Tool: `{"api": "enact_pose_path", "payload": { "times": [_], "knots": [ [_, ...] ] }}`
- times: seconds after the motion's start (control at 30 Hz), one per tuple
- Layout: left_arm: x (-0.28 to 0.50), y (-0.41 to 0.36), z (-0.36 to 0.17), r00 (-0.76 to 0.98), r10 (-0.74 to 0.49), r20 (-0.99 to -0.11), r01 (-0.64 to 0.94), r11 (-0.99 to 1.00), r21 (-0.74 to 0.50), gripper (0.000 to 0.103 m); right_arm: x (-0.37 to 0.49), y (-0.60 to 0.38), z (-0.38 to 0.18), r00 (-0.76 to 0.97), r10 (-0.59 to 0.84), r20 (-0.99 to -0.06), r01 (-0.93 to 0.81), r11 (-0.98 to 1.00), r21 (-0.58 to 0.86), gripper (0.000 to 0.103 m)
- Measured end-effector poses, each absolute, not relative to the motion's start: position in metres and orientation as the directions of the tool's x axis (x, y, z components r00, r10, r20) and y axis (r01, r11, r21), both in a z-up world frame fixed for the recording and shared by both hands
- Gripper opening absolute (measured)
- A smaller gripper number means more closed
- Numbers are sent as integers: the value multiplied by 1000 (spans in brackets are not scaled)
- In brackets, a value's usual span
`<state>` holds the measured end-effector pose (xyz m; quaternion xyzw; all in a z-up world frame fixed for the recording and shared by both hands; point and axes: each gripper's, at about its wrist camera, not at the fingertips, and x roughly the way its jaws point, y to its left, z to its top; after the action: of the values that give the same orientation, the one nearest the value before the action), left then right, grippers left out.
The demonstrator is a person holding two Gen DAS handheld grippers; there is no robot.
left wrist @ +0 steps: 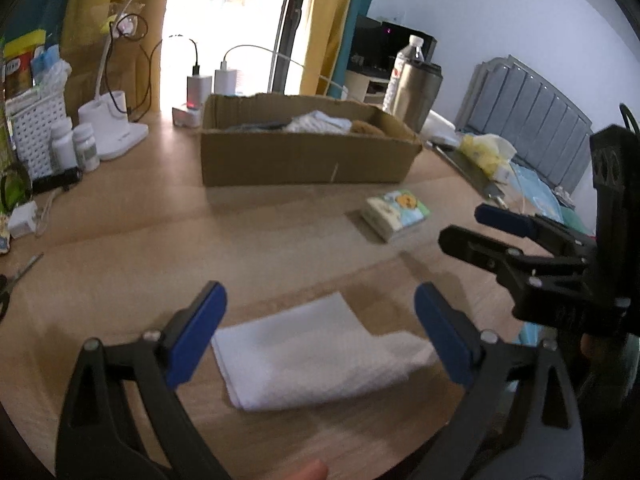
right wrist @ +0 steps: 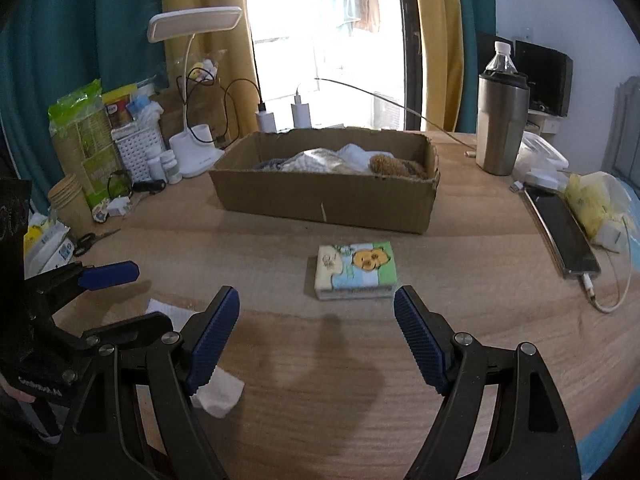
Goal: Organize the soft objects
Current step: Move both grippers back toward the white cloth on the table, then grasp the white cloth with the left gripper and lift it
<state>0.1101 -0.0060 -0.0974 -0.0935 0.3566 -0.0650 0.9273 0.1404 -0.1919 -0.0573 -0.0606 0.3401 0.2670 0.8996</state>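
A folded white towel (left wrist: 316,352) lies on the wooden table between the open fingers of my left gripper (left wrist: 320,328), which hovers just over it. A corner of the towel also shows in the right wrist view (right wrist: 218,396). A colourful tissue pack with a bear print (right wrist: 354,270) lies ahead of my open, empty right gripper (right wrist: 316,320); it also shows in the left wrist view (left wrist: 396,214). An open cardboard box (right wrist: 324,196) behind it holds white cloths and a brown fuzzy item (right wrist: 396,166). The right gripper shows in the left wrist view (left wrist: 472,224).
A white desk lamp (right wrist: 192,148), pill bottles (right wrist: 170,166), a white basket (right wrist: 136,152), chargers and cables stand at the back left. Scissors (right wrist: 94,238) lie left. A steel tumbler (right wrist: 502,124), a phone (right wrist: 560,232) and a yellow bag (right wrist: 592,200) sit right.
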Motion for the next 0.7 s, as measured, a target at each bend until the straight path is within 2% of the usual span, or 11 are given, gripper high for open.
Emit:
{"api": "enact_pose_path", "payload": {
  "times": [0.4,0.53,0.7],
  "knots": [
    [99,-20,-123,685,-218,-695,84,971,-222,96,134,-193,-71,615,440,-655,-517,852,86,83],
    [105,-25,-134,654,-178,-735,60,981,-184,96,133,-198,-71,617,440,-653,-513,853,91,83],
    [104,-33,-139,658,-123,-743,68,992,-104,96,134,-203,-72,618,440,-651,-506,857,98,83]
  ]
}}
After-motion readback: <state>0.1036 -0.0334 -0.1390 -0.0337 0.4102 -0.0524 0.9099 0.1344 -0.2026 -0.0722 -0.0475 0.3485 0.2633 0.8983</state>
